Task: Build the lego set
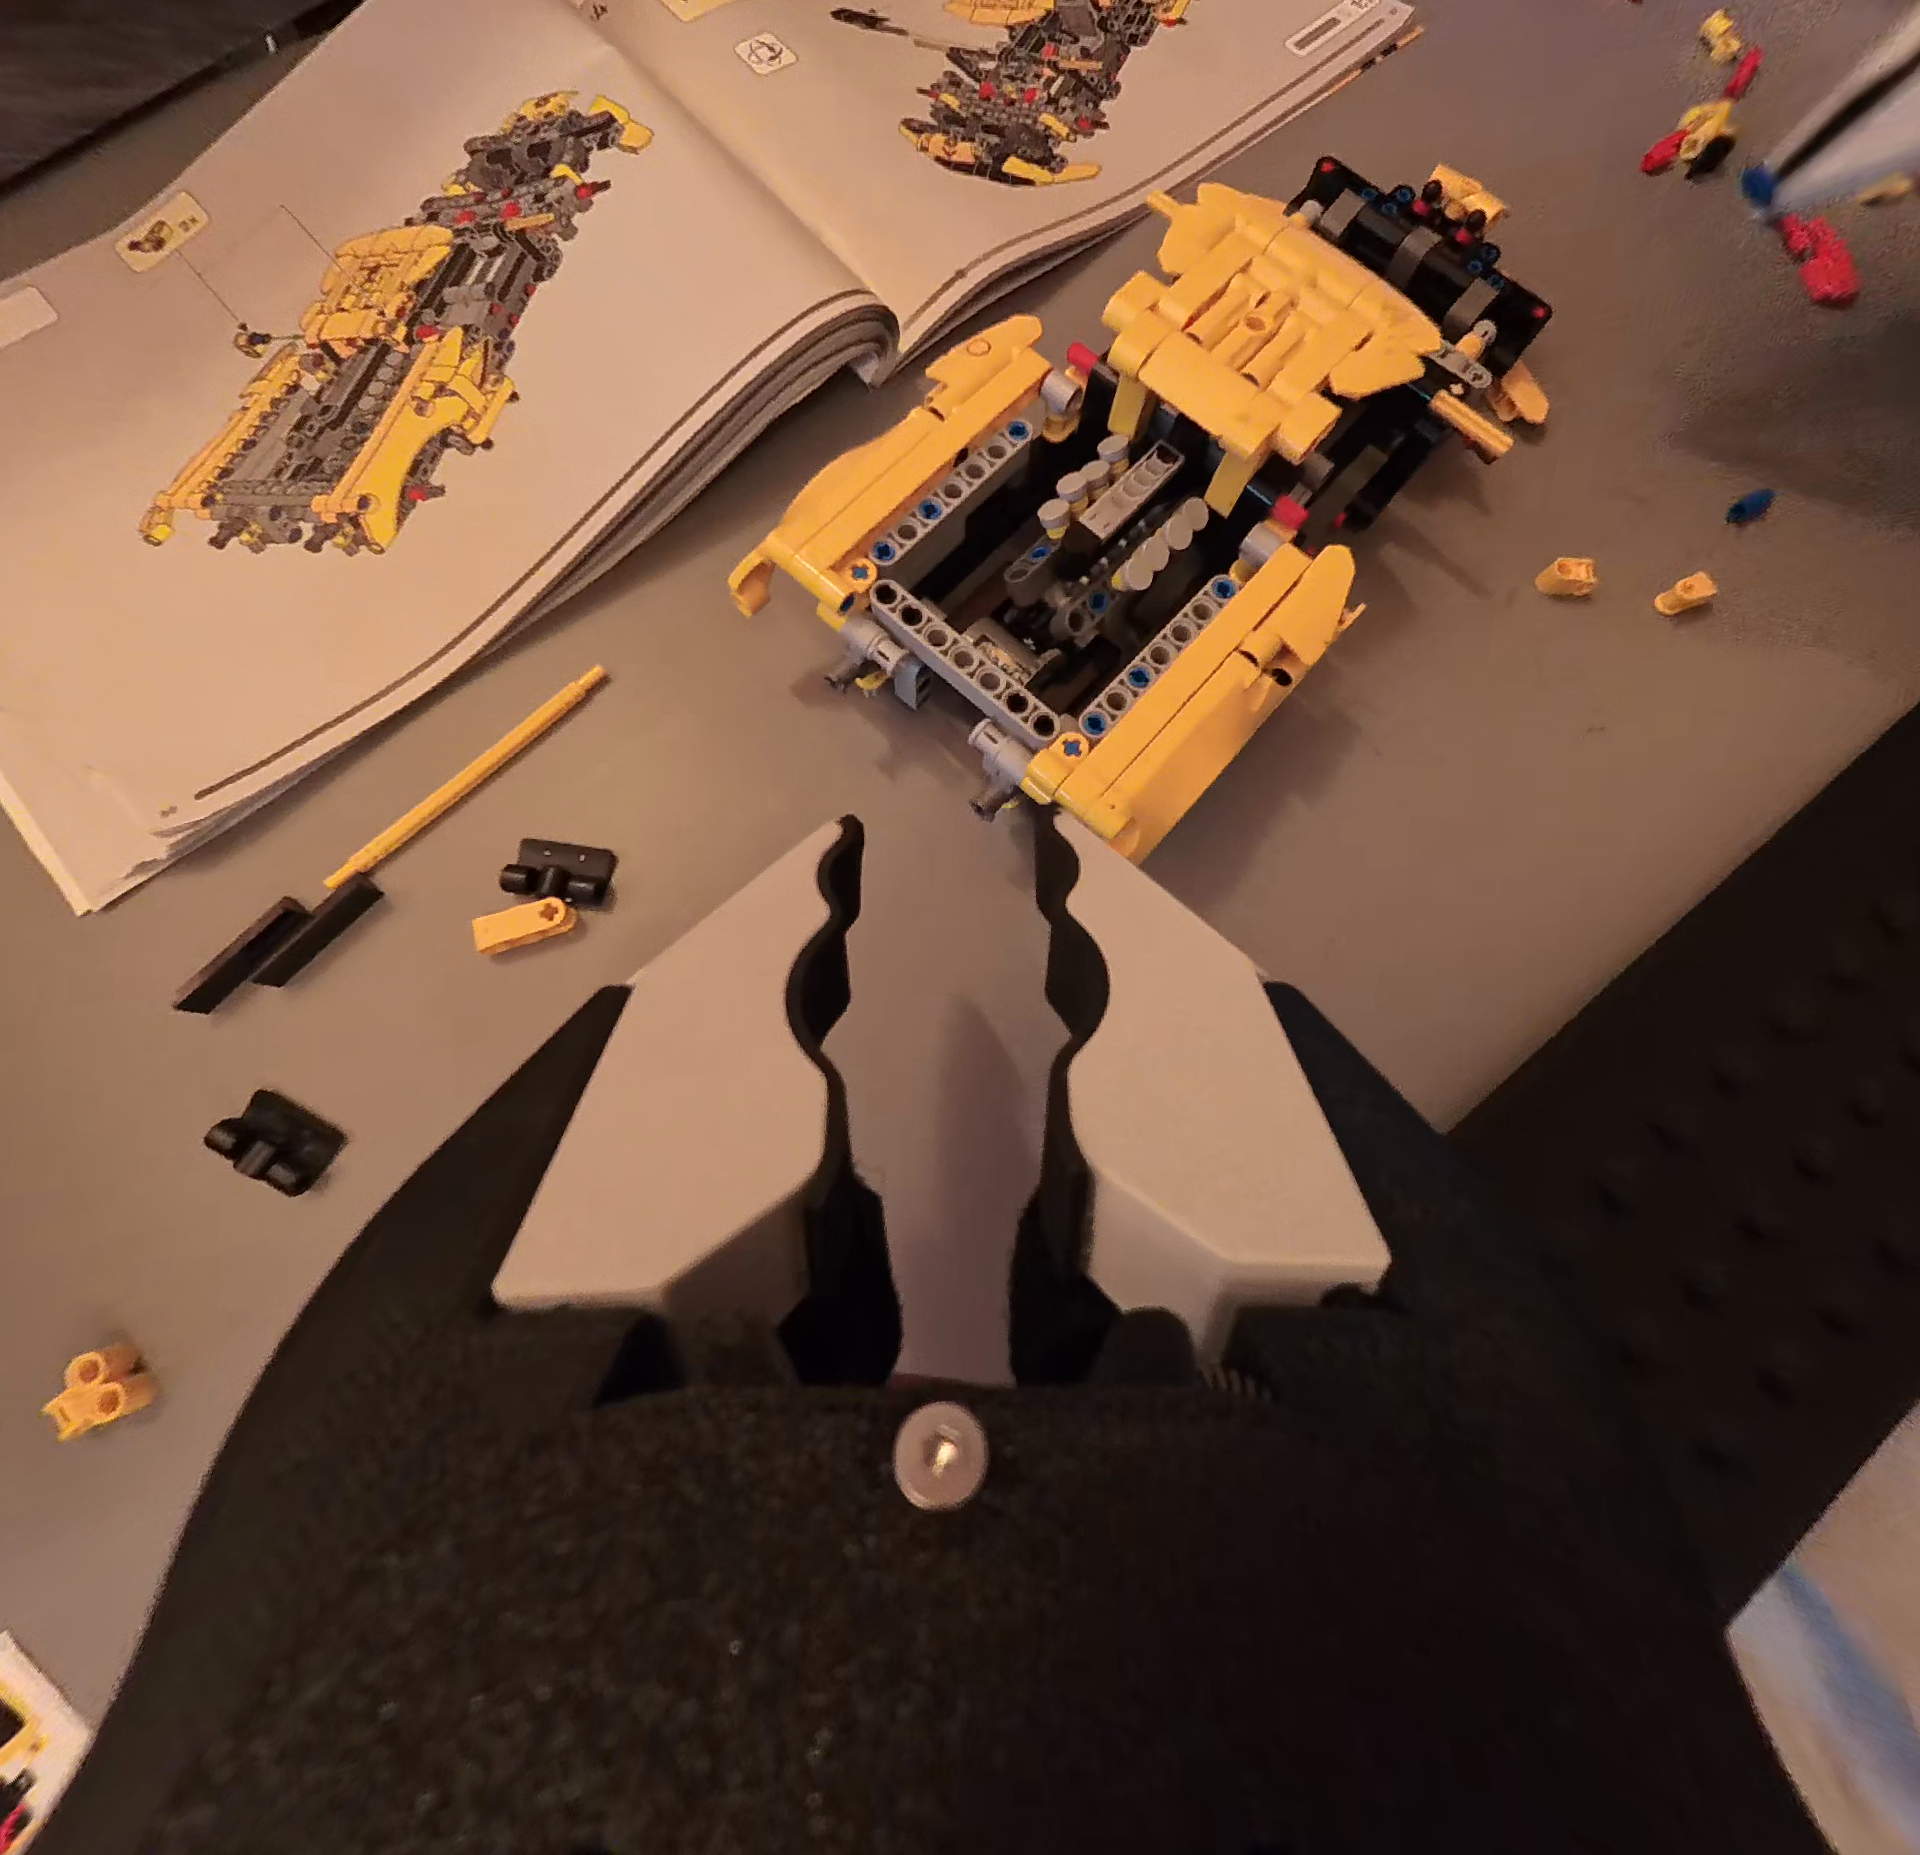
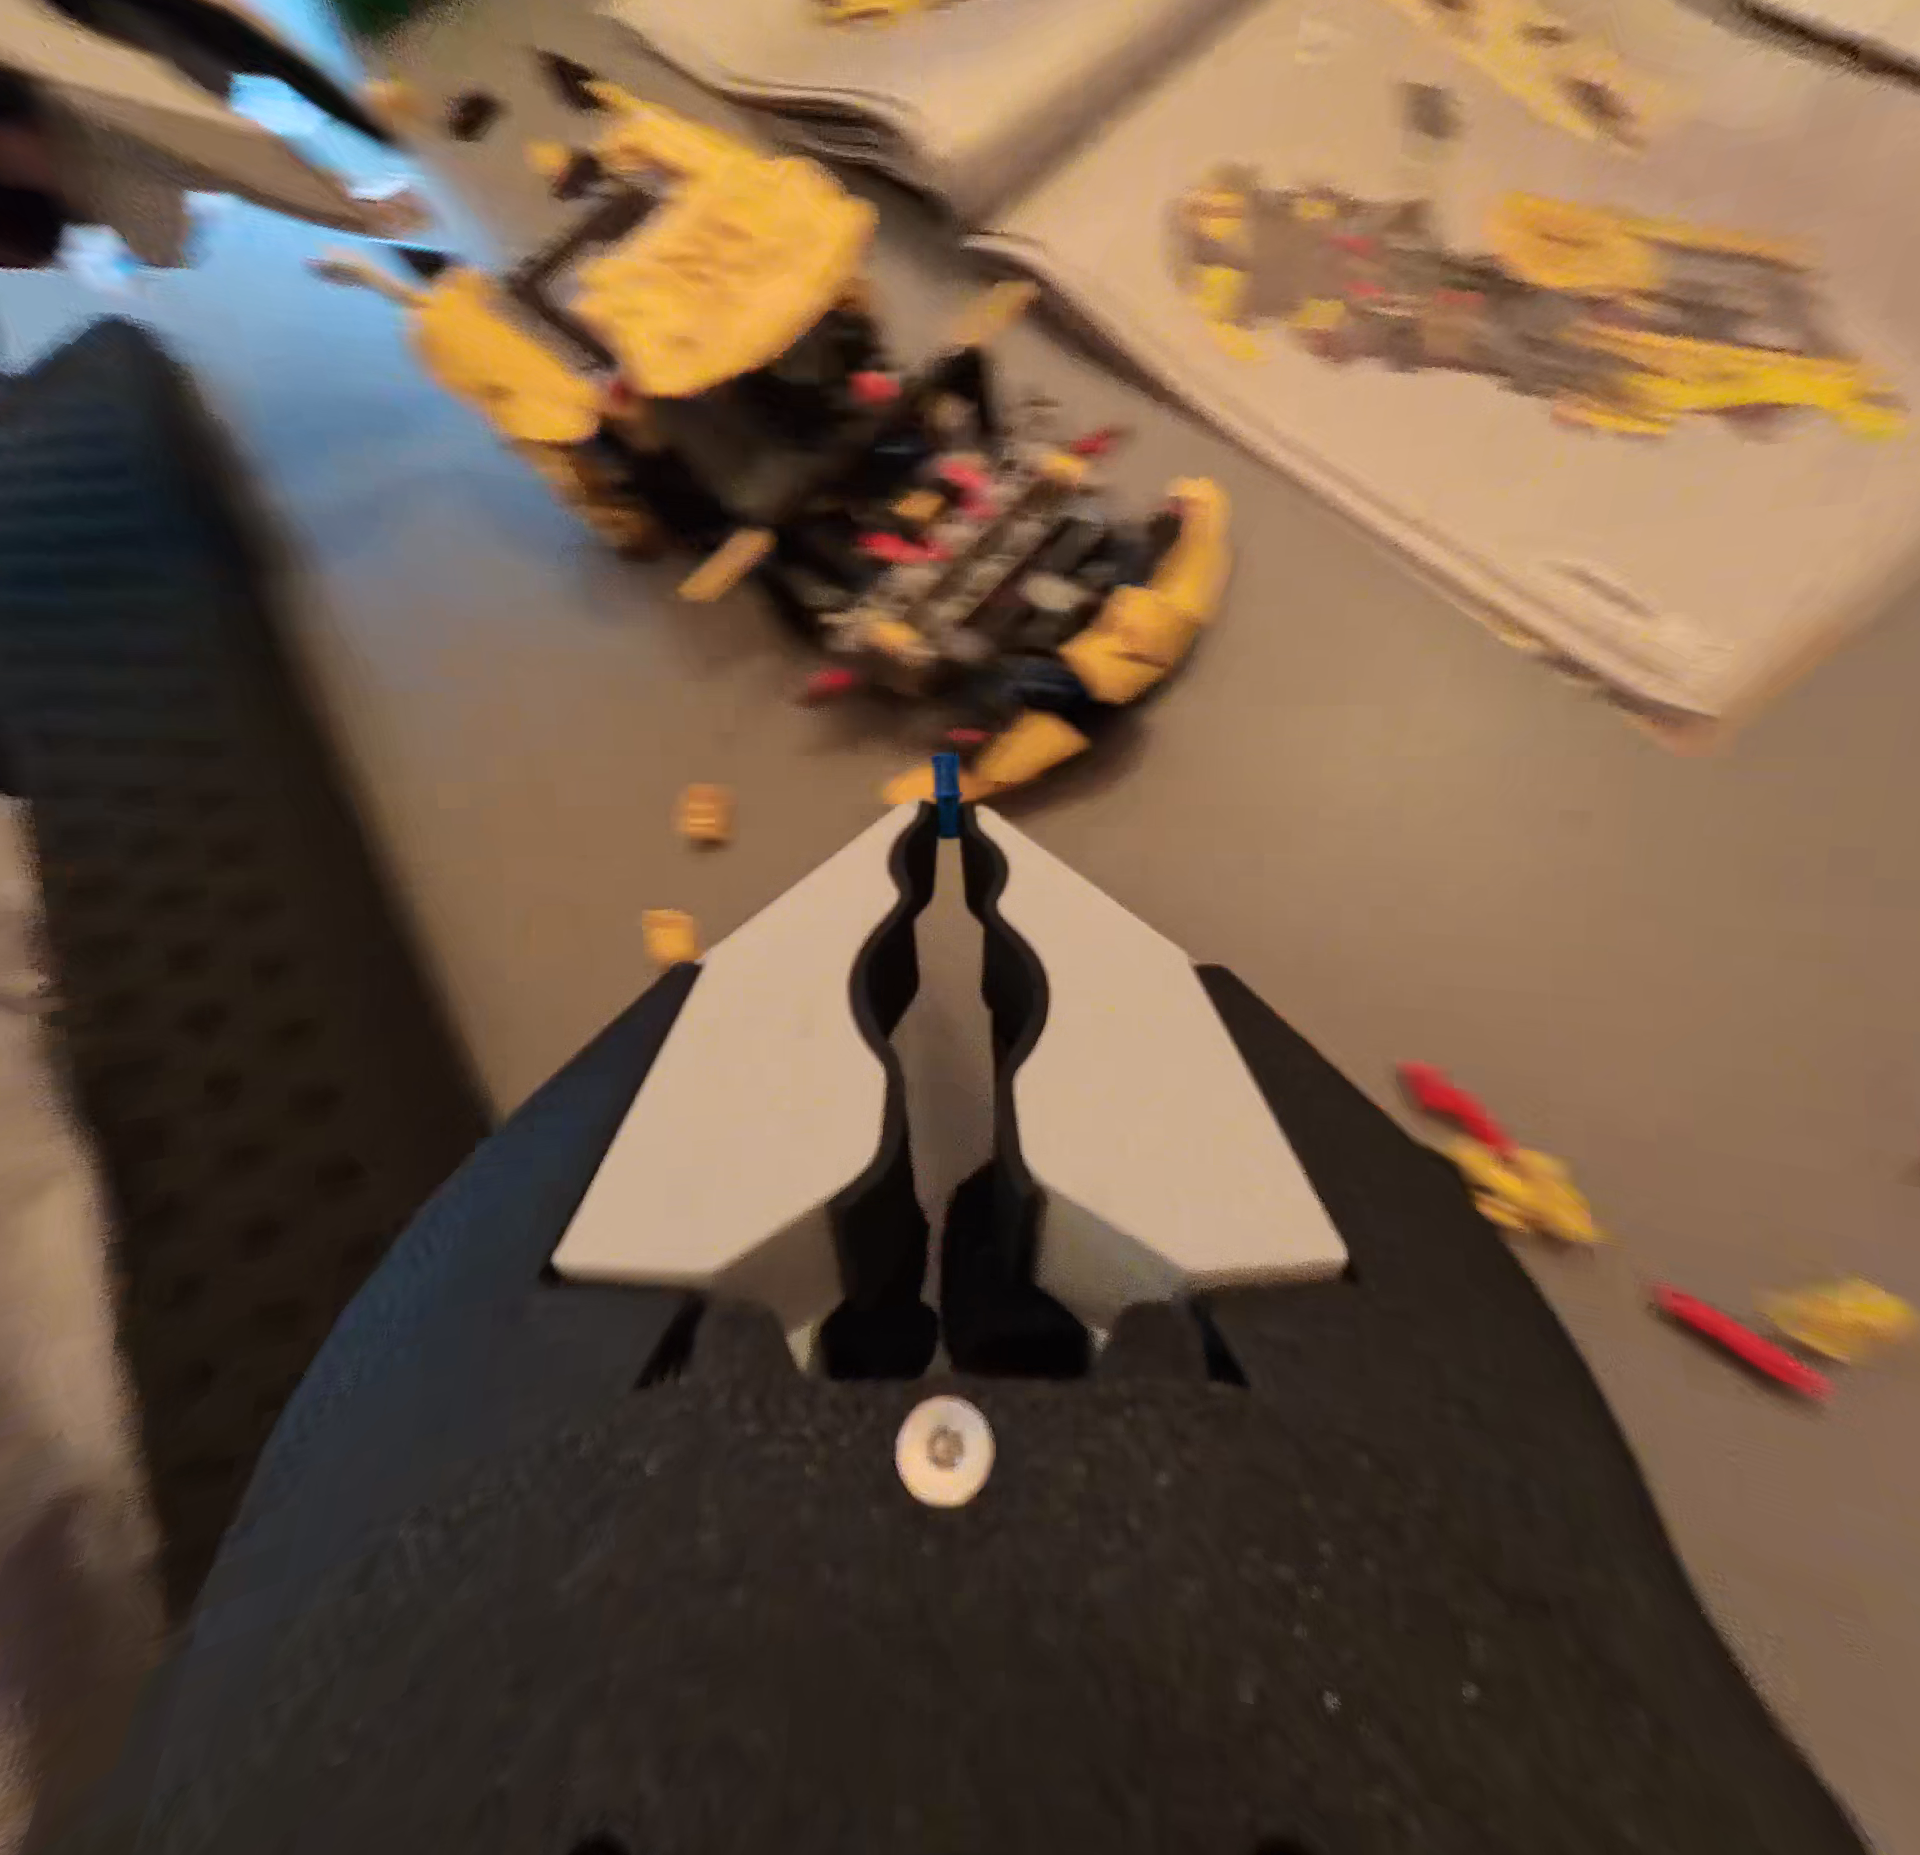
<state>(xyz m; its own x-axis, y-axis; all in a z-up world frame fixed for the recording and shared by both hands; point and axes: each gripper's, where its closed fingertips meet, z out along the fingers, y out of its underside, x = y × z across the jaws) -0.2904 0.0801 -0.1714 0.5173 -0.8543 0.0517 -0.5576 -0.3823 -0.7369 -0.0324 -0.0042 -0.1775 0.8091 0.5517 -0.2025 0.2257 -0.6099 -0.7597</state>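
Observation:
A half-built yellow and black lego car (image 1: 1143, 517) lies on the grey table (image 1: 1455, 870), its open frame end toward my left gripper (image 1: 951, 839). The left gripper is open and empty, just short of the car. My right gripper (image 2: 945, 813) is shut on a small blue pin (image 2: 945, 777) at its fingertips. It hovers near the other end of the car (image 2: 831, 434), which is blurred in the right wrist view. The right gripper with the blue pin also shows at the far right of the left wrist view (image 1: 1766, 179).
An open instruction booklet (image 1: 416, 351) lies left of the car. Loose parts lie about: a long yellow axle (image 1: 468, 777), black pieces (image 1: 275, 938), black connectors (image 1: 561, 870), yellow pieces (image 1: 99, 1390), red and yellow bits (image 1: 1704, 132). A dark studded mat (image 1: 1714, 1078) sits at the right. There is about 30 cm between the tips of the two grippers.

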